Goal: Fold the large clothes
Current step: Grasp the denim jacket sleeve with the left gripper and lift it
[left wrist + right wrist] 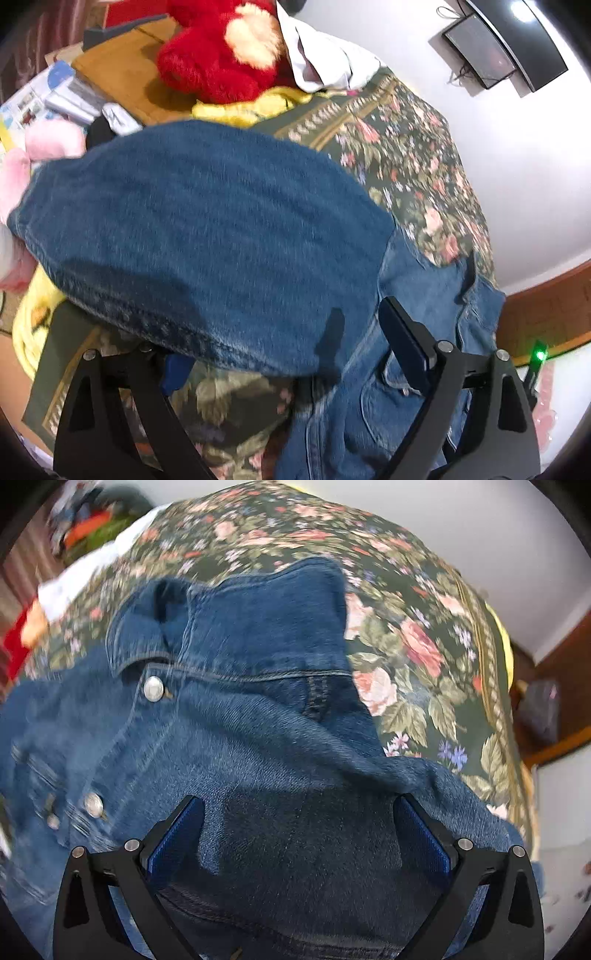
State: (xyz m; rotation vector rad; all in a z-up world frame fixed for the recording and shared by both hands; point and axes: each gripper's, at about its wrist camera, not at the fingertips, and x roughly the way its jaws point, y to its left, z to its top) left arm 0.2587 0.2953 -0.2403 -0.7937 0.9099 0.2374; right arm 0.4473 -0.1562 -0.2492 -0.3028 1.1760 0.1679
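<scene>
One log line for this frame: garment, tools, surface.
denim jacket on floral bedspread | left tool open, sleeve draped | right tool open, astride fabric

From my left wrist view, the denim jacket (207,229) covers the left hand-held gripper (291,354) finger on that side, so I can't judge its grip. In the right view, the buttons (153,688) are smeared by blur, and the jacket runs off the bottom edge.

The blue denim jacket (207,229) lies on the flowery bedspread (406,147); one sleeve is lifted up and stretched wide across the left view; in the right view its collar (258,609) stands up, two shiny round buttons (153,688) show, and the cloth is bunched.
</scene>
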